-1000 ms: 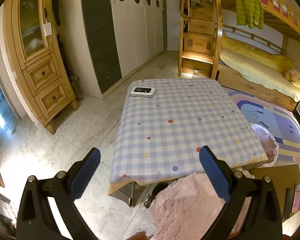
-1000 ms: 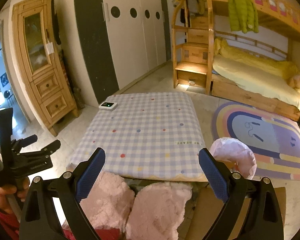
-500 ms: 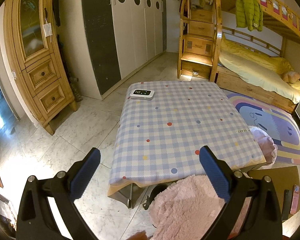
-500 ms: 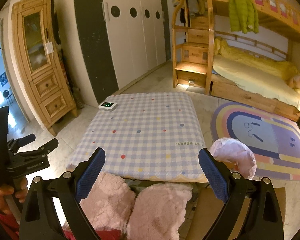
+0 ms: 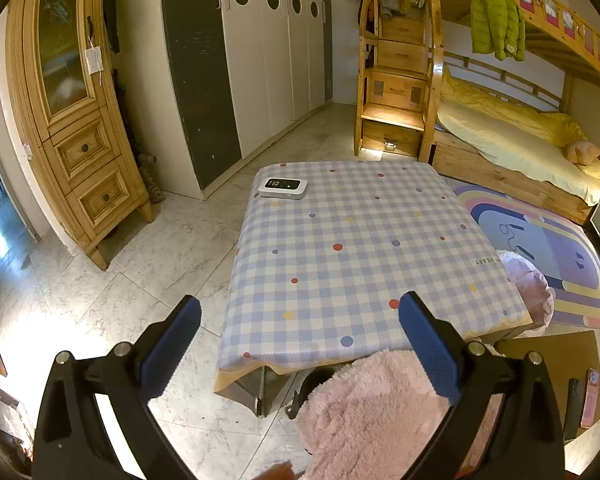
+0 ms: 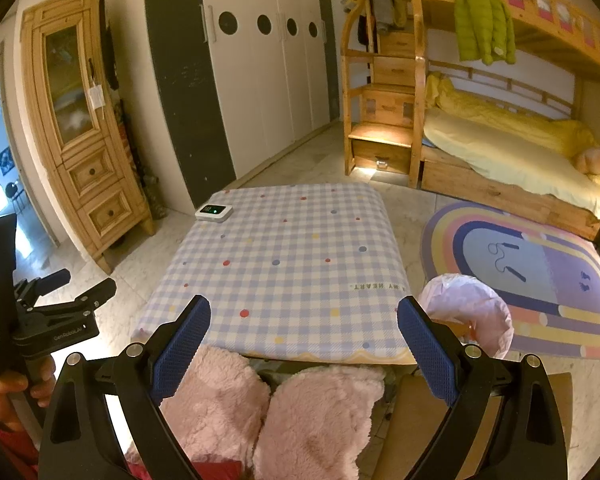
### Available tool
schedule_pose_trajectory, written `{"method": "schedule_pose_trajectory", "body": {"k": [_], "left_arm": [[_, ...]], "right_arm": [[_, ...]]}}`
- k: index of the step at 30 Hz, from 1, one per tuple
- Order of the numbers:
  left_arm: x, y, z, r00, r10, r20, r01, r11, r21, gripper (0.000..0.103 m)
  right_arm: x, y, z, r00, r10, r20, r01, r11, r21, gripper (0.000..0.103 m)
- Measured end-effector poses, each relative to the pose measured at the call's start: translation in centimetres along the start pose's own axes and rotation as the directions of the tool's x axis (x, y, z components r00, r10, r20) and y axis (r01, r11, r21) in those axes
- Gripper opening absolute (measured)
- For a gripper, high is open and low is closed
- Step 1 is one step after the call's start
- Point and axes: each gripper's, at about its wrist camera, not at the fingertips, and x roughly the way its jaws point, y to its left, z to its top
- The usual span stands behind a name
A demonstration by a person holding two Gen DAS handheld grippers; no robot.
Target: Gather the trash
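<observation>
From the left wrist view, the left gripper (image 5: 300, 322) hangs above the near end of a table (image 5: 364, 248) covered in a blue-and-cream checked cloth with coloured dots; its blue-padded jaws are spread wide with nothing between them. A small white device (image 5: 283, 188) with a dark screen lies at the far left corner of the table. No loose trash shows on the cloth. A bin lined with a pale pink bag (image 5: 530, 292) stands on the floor just beside the table's right edge, partly hidden by it. From the right wrist view, the right gripper (image 6: 303, 322) is likewise spread wide and empty over the table's near edge. The bag-lined bin (image 6: 470, 312) sits near the table's right corner, its mouth open; what it contains is hard to make out. A hand (image 6: 18, 380) at the left holds the other gripper.
</observation>
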Motion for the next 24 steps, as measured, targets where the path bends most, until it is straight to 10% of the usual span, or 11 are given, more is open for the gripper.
{"method": "schedule_pose_trajectory", "body": {"k": [24], "left_arm": [[0.03,-0.25,0.06,1.000,0.000,0.000,0.000,1.000,0.008,0.096]], "right_arm": [[0.43,0.01,-0.23,1.000,-0.006,-0.005,0.006,1.000,0.002,0.093]]}}
